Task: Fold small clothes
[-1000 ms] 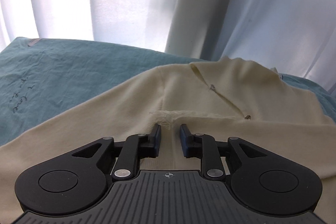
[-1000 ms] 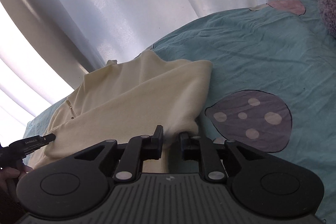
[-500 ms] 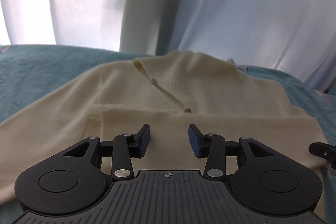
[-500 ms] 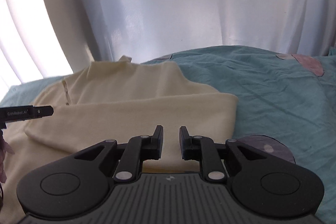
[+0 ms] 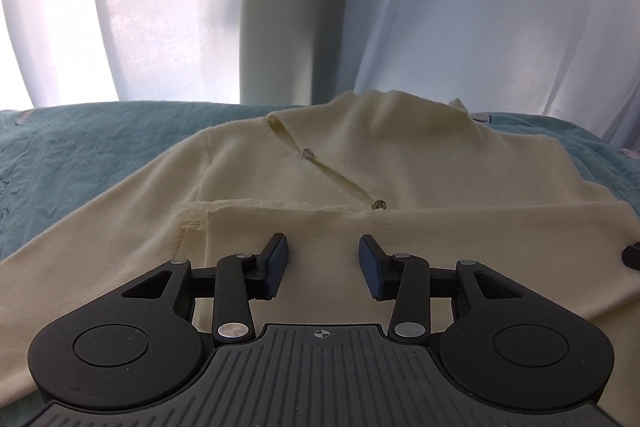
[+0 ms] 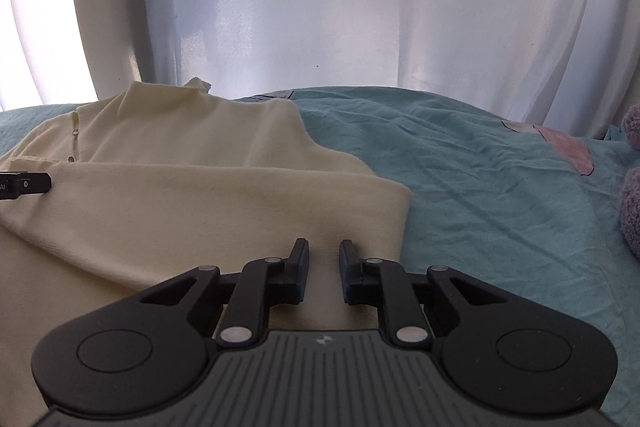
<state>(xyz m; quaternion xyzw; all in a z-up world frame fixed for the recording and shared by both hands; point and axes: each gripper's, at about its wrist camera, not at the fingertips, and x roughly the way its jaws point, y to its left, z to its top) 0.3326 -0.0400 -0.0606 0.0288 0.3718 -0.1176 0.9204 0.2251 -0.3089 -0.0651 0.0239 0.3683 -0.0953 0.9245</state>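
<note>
Cream top [image 5: 420,163] is lying spread on a teal bedsheet [image 6: 480,187] in front of white curtains [image 6: 320,7], with its neck pointing toward the window. One fold is already showing: a band of fabric, either the hem or a sleeve, is lying across the body just below the two small buttons [image 5: 378,203], its raw edge running roughly straight from side to side. On the near left side a sleeve [image 5: 100,235] is trailing outward, unfolded. The left gripper [image 5: 323,259] is hovering over the folded band with its blue pads spread apart and nothing between them. The right gripper [image 6: 323,269] is hanging above the right edge of the band; its jaws are closing to a narrow gap, and no cloth is appearing between the pads. In the right wrist view the tip of the left gripper is showing at the far left edge. A purple plush toy [image 6: 632,187] is sitting well apart on the right. Judging from this layout, the task is standing at an early-to-middle stage: the first fold is laid, while the loose sleeve and the further folds into a compact bundle are remaining.
</note>
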